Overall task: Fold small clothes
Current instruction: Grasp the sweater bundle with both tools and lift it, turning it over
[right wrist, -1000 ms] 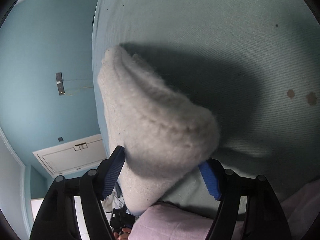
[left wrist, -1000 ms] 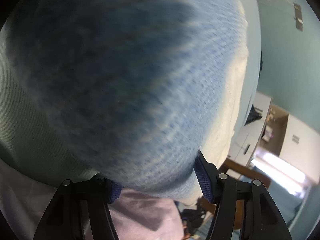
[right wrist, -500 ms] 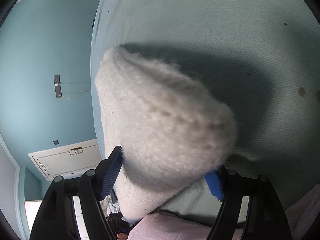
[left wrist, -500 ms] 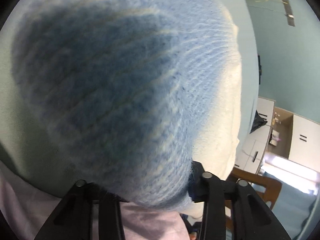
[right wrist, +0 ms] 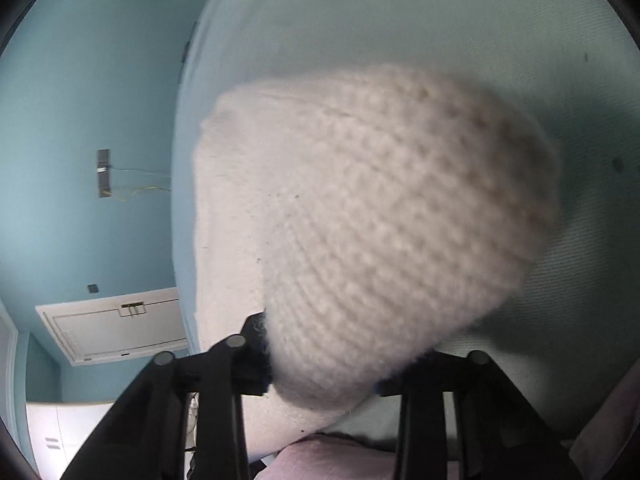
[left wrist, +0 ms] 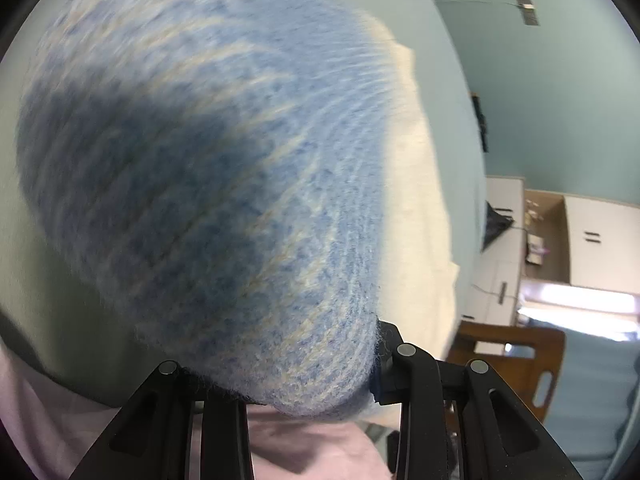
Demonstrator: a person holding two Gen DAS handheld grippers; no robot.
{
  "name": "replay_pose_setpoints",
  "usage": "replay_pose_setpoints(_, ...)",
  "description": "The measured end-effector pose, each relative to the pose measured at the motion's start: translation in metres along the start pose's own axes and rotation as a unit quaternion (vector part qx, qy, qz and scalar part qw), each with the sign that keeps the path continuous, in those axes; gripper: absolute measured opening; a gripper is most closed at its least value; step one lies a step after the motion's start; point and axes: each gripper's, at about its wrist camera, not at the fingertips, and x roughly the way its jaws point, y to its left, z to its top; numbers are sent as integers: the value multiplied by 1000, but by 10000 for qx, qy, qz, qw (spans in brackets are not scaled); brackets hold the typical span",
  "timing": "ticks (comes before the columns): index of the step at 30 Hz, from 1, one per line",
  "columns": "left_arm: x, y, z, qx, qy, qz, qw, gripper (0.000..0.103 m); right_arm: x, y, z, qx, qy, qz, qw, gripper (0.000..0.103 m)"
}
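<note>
knit (left wrist: 224, 184) blurred and filling most of left view, left claw (left wrist: 280, 376) fingertips buried under it, right claw (right wrist: 324, 372) pads hidden behind blurred cream knit (right wrist: 380, 220), both claw bodies cut off at bottom edge

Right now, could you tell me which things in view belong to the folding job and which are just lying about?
Part of the job:
- blue knit piece, between the closing left gripper jaws
- cream knit piece, between the closing right gripper jaws
- pale green cloth surface underneath

Just lying about:
- wooden chair
- white cabinets
- pink fabric
</note>
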Motion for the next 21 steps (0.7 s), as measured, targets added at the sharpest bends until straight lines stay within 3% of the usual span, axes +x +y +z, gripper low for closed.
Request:
replay_pose_setpoints(4, -26, -17, 18, 81, -55, -445, 9990, 31, -27, 45, 2, -360, -287, 593, 9972, 25)
replay_pose_setpoints(9, -56, -35, 12, 155, 123, -397, 9990, 30, -50, 86, 3, -483, -383, 800, 9949, 25)
replay_pose_setpoints(12, -68, -26, 2, 174, 414, -487, 9978, 30, -75, 80, -6, -445, -289, 752, 9958, 25)
replay_pose_setpoints(17, -85, -12, -36, 311, 599, -261, 9974, 30, -115, 56, -32, -583, -64, 534, 9969, 25)
replay_pose_setpoints(21, -92, -8, -31, 111, 709, -156, 9973, 30, -123, 38, -34, 21, 136, 348, 9993, 25)
